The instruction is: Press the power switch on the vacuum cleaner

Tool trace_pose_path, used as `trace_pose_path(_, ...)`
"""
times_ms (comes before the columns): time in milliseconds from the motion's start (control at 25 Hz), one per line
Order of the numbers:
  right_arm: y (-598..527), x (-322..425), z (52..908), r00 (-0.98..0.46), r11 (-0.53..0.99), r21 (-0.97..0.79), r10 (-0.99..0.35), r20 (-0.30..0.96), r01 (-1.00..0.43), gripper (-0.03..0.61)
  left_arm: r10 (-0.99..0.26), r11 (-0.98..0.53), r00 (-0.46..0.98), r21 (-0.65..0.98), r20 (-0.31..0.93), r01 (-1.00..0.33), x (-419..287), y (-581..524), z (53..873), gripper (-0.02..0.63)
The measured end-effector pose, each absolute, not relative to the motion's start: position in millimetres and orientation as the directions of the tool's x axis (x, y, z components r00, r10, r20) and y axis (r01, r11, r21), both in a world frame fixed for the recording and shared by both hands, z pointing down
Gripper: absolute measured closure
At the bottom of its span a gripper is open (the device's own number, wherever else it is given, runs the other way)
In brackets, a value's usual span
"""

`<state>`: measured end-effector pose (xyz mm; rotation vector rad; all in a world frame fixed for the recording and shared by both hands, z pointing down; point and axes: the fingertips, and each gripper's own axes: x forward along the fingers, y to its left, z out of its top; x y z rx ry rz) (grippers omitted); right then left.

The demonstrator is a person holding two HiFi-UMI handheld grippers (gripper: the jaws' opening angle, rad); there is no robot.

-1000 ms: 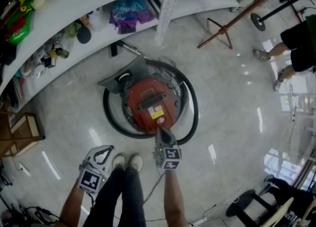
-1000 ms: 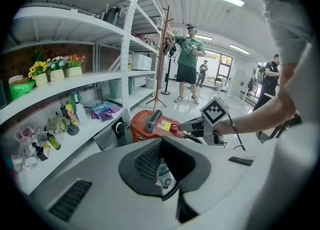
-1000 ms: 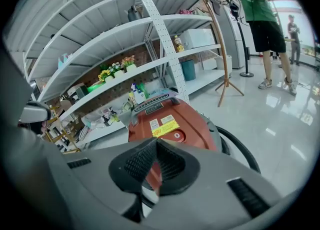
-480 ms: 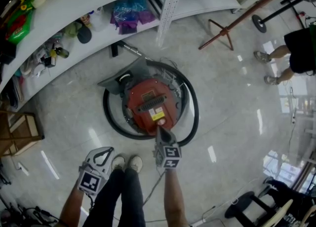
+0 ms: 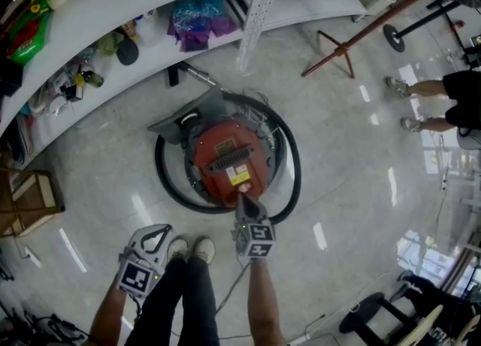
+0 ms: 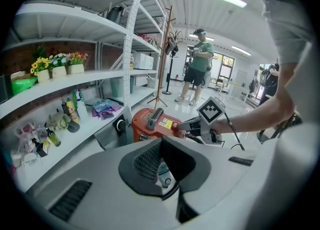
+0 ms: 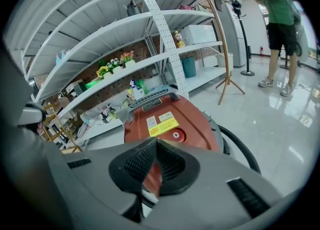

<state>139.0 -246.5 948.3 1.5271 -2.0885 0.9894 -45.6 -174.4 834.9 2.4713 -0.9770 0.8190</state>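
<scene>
A round red vacuum cleaner (image 5: pixel 225 158) stands on the floor in front of my feet, with its black hose (image 5: pixel 296 162) looped around it. My right gripper (image 5: pixel 243 197) is shut and its tip rests at the near edge of the red lid. In the right gripper view the joined tip (image 7: pixel 156 141) sits just left of the round red power switch (image 7: pixel 176 135), below a yellow label (image 7: pixel 162 124); whether they touch I cannot tell. My left gripper (image 5: pixel 164 228) hangs shut beside my left leg, apart from the vacuum, holding nothing. The left gripper view shows the right gripper (image 6: pixel 184 125) against the vacuum cleaner (image 6: pixel 157 121).
White shelving (image 5: pixel 113 6) with bottles, toys and bags curves along the far side. A wooden coat stand (image 5: pixel 342 47) rises at the back right. Another person's legs (image 5: pixel 432 104) are at the right edge. A wooden crate (image 5: pixel 30 198) sits at the left.
Both grippers and the vacuum have stayed where they were. The person at the right edge has stepped a little further along the floor.
</scene>
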Motion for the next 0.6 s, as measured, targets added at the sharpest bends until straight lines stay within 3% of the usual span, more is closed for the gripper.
trace_pose_path(600, -252.5, 136.5, 951.4, -0.321, 0.155, -0.297, -0.672, 0.668, -0.942, 0.566, -0.491, -0.699, 0.594, 0.12, 0.637, -0.705, -51.4, -175.0, 843.4, 0.607)
